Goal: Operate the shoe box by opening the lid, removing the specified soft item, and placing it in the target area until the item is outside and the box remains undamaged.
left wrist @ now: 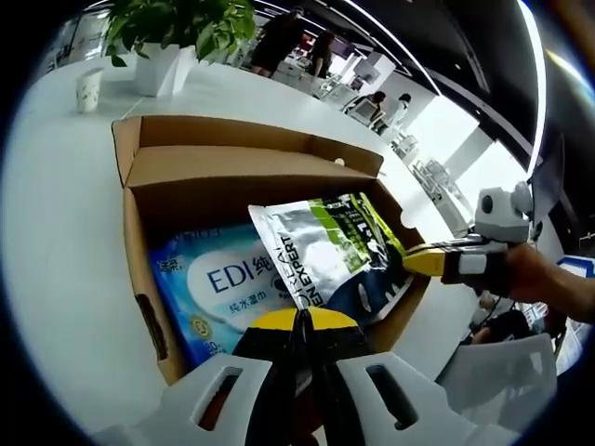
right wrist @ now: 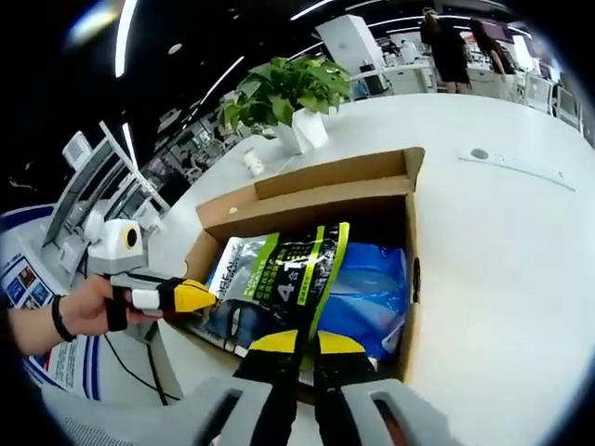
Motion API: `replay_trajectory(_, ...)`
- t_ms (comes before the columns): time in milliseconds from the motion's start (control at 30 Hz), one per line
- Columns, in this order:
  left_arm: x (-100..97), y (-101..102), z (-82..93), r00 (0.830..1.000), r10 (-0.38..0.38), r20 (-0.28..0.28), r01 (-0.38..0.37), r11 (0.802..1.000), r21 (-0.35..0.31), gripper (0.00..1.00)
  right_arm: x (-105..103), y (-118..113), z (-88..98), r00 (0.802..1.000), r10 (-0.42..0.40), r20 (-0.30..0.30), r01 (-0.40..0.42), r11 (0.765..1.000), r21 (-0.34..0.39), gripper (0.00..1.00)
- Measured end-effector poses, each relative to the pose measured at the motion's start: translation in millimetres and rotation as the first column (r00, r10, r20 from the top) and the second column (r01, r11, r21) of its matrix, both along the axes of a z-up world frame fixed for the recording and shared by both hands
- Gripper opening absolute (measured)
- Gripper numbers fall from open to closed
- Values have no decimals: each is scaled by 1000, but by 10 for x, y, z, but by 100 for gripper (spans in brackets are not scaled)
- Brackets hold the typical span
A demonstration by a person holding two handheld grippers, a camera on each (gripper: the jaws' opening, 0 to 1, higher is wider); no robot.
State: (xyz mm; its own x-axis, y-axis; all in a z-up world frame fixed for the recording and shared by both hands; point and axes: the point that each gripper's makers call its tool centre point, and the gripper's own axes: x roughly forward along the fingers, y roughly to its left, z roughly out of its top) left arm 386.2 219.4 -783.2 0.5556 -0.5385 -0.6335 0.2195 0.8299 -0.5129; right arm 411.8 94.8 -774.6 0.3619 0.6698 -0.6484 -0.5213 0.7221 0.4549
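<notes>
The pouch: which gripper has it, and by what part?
The right gripper pinches the pouch at its edge, fingers closed on it. The left gripper is closed by the opposite edge; whether it grips cannot be told.

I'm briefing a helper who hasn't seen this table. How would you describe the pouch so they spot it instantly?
Find the open cardboard box on the white table. Inside, a glossy pouch lies over a blue wipes pack. The pouch alone is silver with lime-green stripes and black panels.
</notes>
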Motion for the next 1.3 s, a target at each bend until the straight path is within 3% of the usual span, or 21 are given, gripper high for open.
replay_trajectory(800,75,-258,325,996,-56,72,55,998,25,0,36,-262,274,997,-60,43,57,996,66,0)
replay_trajectory(1100,139,-488,427,991,-99,95,95,995,37,0,55,-491,376,993,-98,60,93,992,82,0)
replay_trajectory(1300,195,-749,494,984,-139,110,136,990,40,0,98,-752,445,988,-135,77,128,988,87,0)
